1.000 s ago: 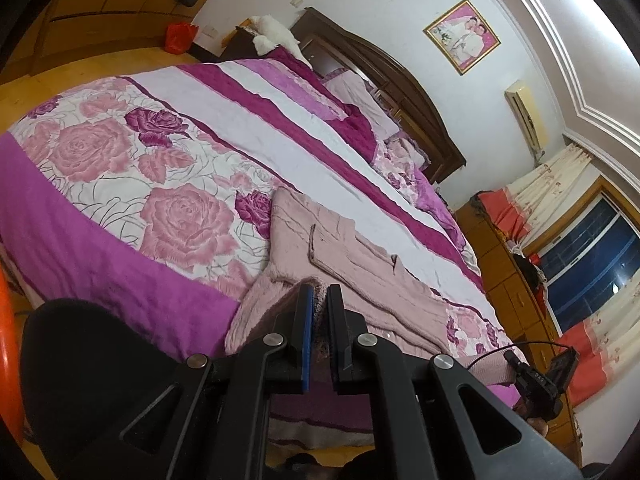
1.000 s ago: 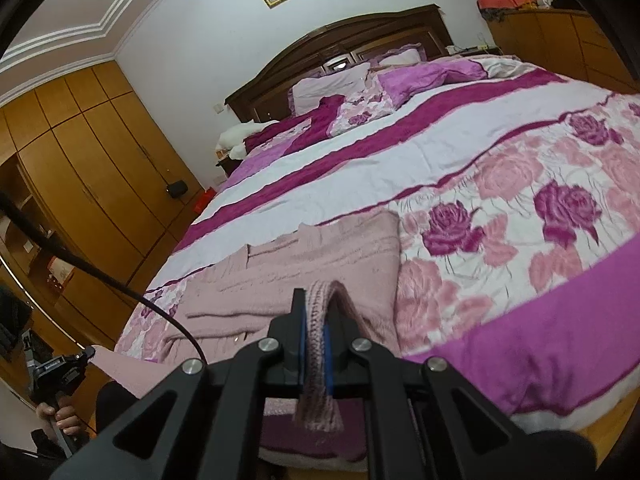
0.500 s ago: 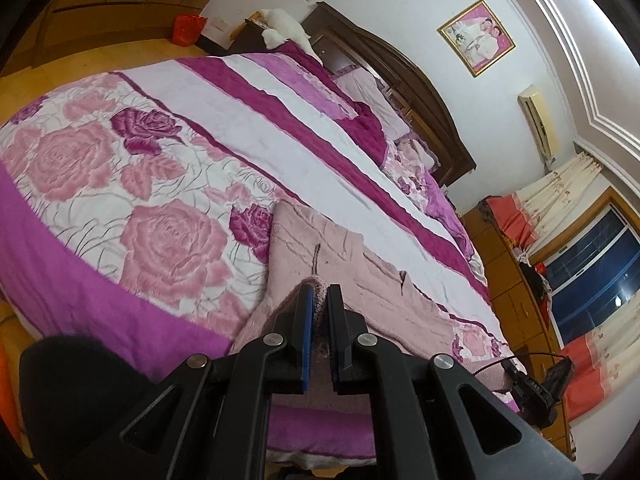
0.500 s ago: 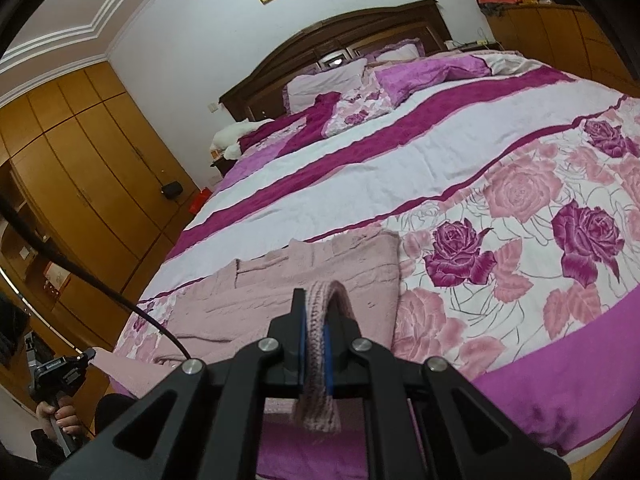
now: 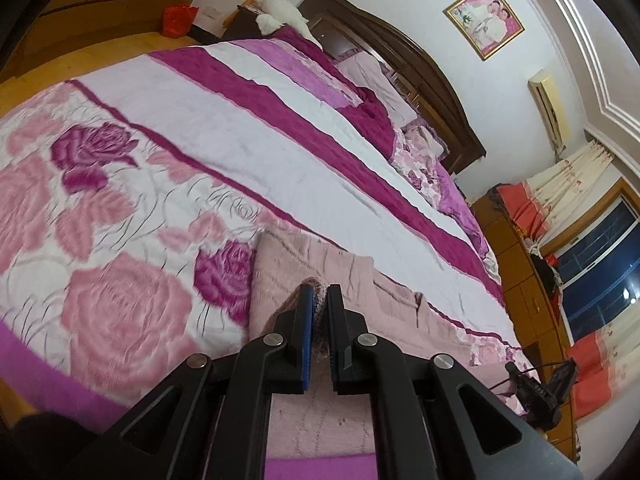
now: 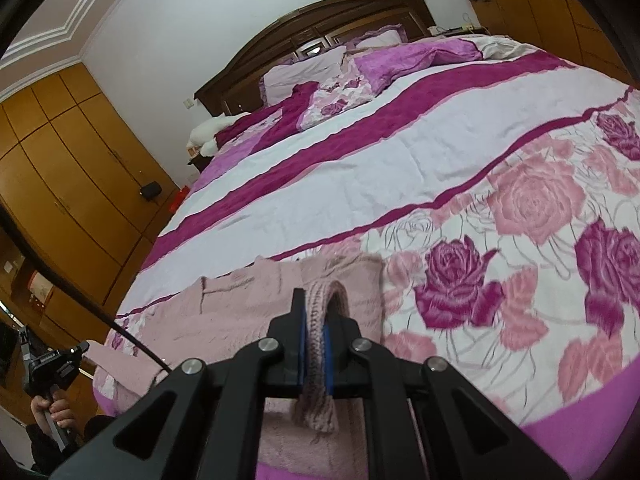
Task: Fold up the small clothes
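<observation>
A dusty-pink knit sweater [image 5: 352, 280] lies spread on the bed near its foot edge; it also shows in the right wrist view [image 6: 248, 300]. My left gripper [image 5: 318, 300] is shut on the sweater's ribbed hem and holds it above the flat body of the garment. My right gripper [image 6: 316, 316] is shut on another part of the ribbed hem [image 6: 320, 344], which loops up over the jaws and hangs down between them. The cloth under both grippers is hidden by their black frames.
The bed [image 5: 240, 128] has a rose-print cover with magenta and white stripes. Pillows [image 6: 304, 76] and a dark wooden headboard [image 6: 360, 12] are at the far end. Wooden wardrobes [image 6: 72, 168] stand at the left, and a window with curtains [image 5: 600, 248] at the right.
Both grippers have moved forward over the bed toward the headboard, carrying the hem over the sweater's body. Less of the sweater shows ahead of the jaws now.
</observation>
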